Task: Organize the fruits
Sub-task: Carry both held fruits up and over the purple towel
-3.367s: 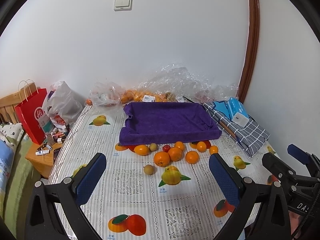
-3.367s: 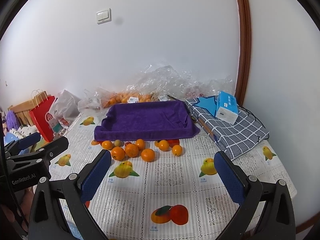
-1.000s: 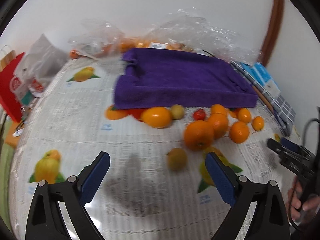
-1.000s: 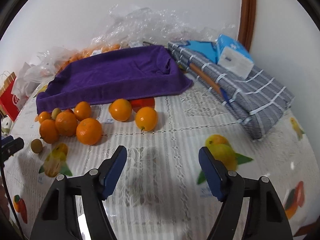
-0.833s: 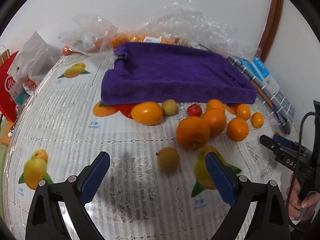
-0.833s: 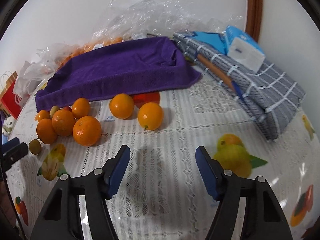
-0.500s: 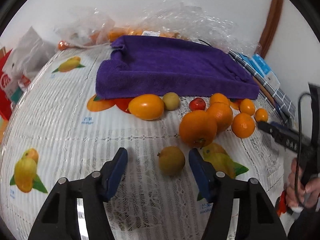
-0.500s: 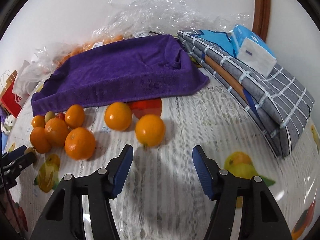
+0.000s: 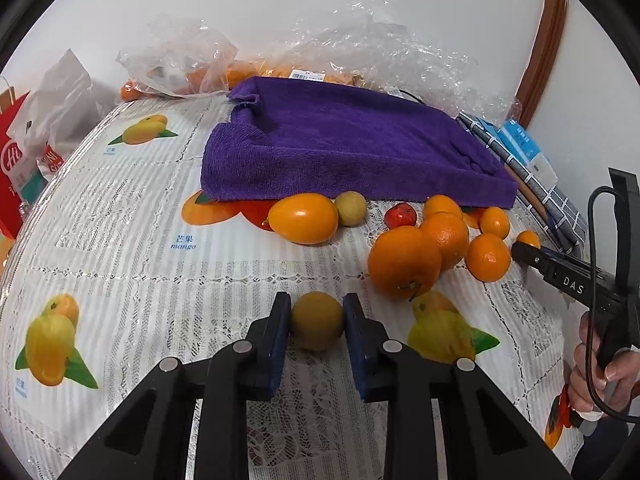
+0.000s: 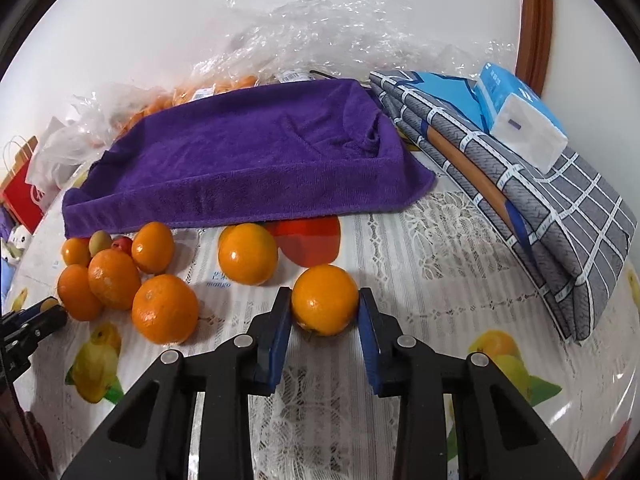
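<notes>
While both grippers are pointed down at the table, each pair of jaws is clenched on one fruit. Between the blue pads of the left gripper (image 9: 317,320) a small brownish-yellow fruit (image 9: 316,325) is pressed from both sides, and it rests on the patterned tablecloth (image 9: 120,248). Just beyond the jaws to the right, a large orange (image 9: 404,261) is seen, and close behind it three more oranges (image 9: 487,257) are grouped. Straight ahead of the jaws an oval yellow-orange fruit (image 9: 303,218) lies, with a small greenish fruit (image 9: 351,208) touching it and a small red fruit (image 9: 401,215) a little to the right. Behind all of them the front edge of a purple towel (image 9: 352,152) is laid, shaped like a shallow tray. Crumpled clear plastic bags (image 9: 360,56) are piled against the wall behind it.

An orange (image 10: 324,299) is gripped between the pads of the right gripper (image 10: 325,308), also on the cloth. Ahead and slightly left of these jaws another orange (image 10: 248,253) stands close, and further left a cluster of oranges (image 10: 165,308) is gathered. To the right of the jaws a folded grey checked cloth (image 10: 560,200) is placed, and a tissue pack (image 10: 520,120) lies on it. At the far left edge the tips of the left gripper are seen.
</notes>
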Demonstrator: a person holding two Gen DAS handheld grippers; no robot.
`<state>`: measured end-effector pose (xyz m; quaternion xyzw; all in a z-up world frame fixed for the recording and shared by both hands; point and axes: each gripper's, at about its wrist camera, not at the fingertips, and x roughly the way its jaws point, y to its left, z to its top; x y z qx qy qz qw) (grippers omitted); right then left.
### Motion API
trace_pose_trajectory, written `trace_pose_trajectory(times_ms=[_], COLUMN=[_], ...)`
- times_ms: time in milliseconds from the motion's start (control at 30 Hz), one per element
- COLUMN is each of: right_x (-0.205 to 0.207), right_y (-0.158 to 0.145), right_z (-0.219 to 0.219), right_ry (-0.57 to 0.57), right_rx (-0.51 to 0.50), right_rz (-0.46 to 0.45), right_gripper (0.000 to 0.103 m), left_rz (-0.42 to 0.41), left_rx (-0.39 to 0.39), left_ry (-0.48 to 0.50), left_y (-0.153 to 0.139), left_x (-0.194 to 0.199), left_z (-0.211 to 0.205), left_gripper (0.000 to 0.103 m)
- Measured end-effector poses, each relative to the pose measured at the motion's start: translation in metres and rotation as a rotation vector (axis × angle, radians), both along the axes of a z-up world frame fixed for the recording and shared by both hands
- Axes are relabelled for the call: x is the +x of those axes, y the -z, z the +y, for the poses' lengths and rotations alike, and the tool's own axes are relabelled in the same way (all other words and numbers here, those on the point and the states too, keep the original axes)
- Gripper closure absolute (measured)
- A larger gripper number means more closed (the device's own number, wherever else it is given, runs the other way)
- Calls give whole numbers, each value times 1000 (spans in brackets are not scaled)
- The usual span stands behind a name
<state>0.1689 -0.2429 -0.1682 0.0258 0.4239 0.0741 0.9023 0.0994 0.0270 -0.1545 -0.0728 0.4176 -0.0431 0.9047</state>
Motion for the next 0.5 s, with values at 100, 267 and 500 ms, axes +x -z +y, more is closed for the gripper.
trace_pose_trajectory(times_ms=[100, 267, 500], right_x=[-5, -19, -33], right_y=[-2, -5, -12], right_z=[-3, -1, -1], right_ry=[10, 1, 4], right_rx=[11, 6, 17], right_rz=[-10, -18, -8], right_gripper=[71, 71, 71], left_rz=[-3, -6, 2], left_rx=[-22, -54, -76], left_ry=[2, -11, -36], left_y=[0, 0, -12], left_x=[-1, -6, -7], left_z=[2, 7, 12], left_gripper=[77, 77, 77])
